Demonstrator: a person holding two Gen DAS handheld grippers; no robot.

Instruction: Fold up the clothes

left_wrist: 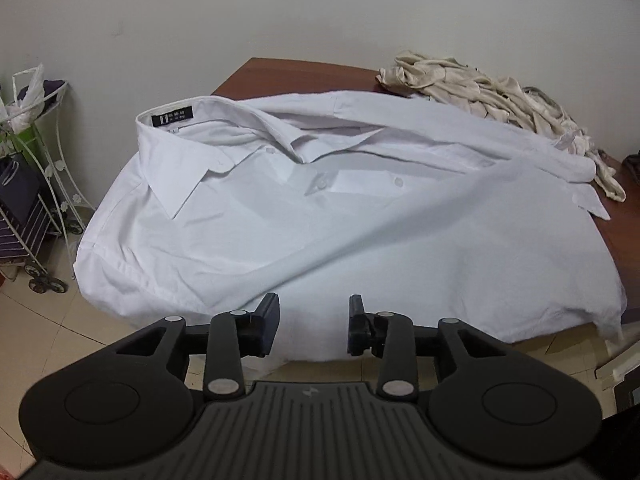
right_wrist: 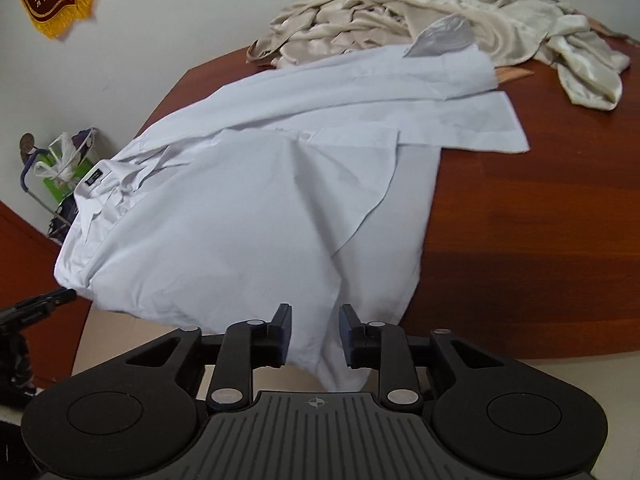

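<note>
1. Our left fingers (left_wrist: 313, 326) stand apart with nothing between them, poised over the near hem of the white shirt (left_wrist: 320, 216); our right fingers (right_wrist: 314, 336) are likewise parted, with a hanging fold of the same shirt showing in the gap, though no pad presses on it.
2. The shirt lies spread across the red-brown tabletop (right_wrist: 520, 220), collar (left_wrist: 192, 160) toward the far left, one sleeve (right_wrist: 440, 120) stretched away to the right, its near edge draped over the tabletop's rim.
3. We judge the cloth light, thin and limp: it will sag and crease when lifted, so we would pinch it at a hem, a shoulder seam or a cuff, where the layers are doubled.
4. A crumpled beige garment (right_wrist: 420, 12) crowds the far corner, touching the sleeve; the bare wood at right offers the open room.
5. A wire cart (left_wrist: 36, 200) stands on the floor to the left, well clear.
</note>
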